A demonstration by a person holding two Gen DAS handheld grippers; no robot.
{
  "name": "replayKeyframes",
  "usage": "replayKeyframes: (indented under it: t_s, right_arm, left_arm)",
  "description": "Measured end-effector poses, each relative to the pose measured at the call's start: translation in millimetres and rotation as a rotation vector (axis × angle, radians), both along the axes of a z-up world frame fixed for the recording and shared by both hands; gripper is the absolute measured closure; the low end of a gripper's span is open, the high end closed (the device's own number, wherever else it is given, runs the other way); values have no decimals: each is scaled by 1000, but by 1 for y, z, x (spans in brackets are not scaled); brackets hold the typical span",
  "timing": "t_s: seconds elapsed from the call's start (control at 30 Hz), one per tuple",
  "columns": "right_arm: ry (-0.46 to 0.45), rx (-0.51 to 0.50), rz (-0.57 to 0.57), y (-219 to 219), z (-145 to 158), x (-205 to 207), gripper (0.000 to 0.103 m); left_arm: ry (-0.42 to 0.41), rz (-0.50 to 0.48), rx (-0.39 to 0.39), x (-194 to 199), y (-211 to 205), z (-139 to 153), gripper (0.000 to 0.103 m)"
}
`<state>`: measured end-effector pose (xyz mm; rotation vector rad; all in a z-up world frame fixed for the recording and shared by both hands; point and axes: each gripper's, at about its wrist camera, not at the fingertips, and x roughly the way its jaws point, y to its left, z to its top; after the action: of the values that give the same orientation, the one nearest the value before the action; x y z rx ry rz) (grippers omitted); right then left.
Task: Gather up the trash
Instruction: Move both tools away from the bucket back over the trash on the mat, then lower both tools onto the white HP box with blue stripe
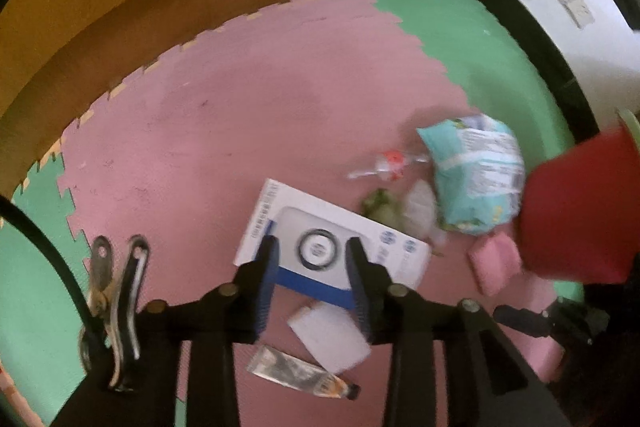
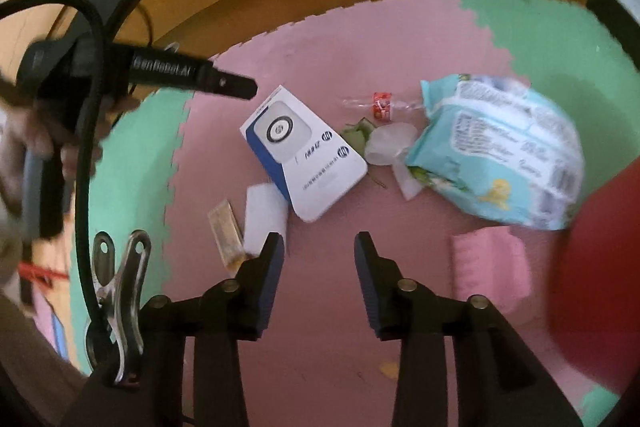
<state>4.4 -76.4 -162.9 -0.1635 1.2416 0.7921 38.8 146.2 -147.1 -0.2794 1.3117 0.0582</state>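
Both grippers point down at a foam puzzle mat (image 1: 224, 131) of pink and green tiles spread on the floor, with litter scattered over the pink part.

The left gripper (image 1: 313, 277) hangs over a white and blue box (image 1: 320, 239) printed with a round dial. Its jaws stand partly apart with nothing clamped between them; the box shows beyond the gap, and whether the tips touch it I cannot tell. Near that box lies a small white card (image 1: 332, 337), and nearer still a flattened tube (image 1: 296, 373) with a dark cap.

The right gripper (image 2: 319, 247) is likewise partly open and empty, with only bare pink mat in view between its jaws. The white and blue box (image 2: 308, 155) lies beyond it, slightly to the left.

To the right of the box sits a light blue wipes pack (image 2: 500, 155), crumpled and bulging. Between box and pack lie a crumpled white wrapper (image 2: 386, 145), a greenish scrap (image 2: 358, 133), and farther off a clear wrapper with a red label (image 2: 382, 103). Nearer, just beside the pack, rests a pink sponge-like block (image 2: 490, 261). A red bin (image 2: 596, 267) fills the right edge, blurred.

In the right wrist view the left gripper's black body comes in from the far left, held in a hand (image 2: 36, 143), with a black cable (image 2: 86, 147) looping down from it.
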Motion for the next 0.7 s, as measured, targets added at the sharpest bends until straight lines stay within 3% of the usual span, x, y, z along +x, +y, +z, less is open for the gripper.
replayKeyframes:
  t_s: [0.13, 0.27, 0.47, 0.7]
  right_arm:
    - [55, 49, -133, 11, -21, 14, 56]
    - [99, 67, -246, 11, -44, 21, 53]
    - [142, 66, -293, 18, -68, 23, 52]
    - [143, 112, -332, 38, -75, 28, 52]
  left_arm:
    - [31, 100, -79, 3, 26, -25, 61]
    - [45, 147, -104, 2, 41, -43, 56]
    - [36, 141, -152, 12, 43, -58, 54]
    - [22, 102, -104, 19, 34, -66, 54]
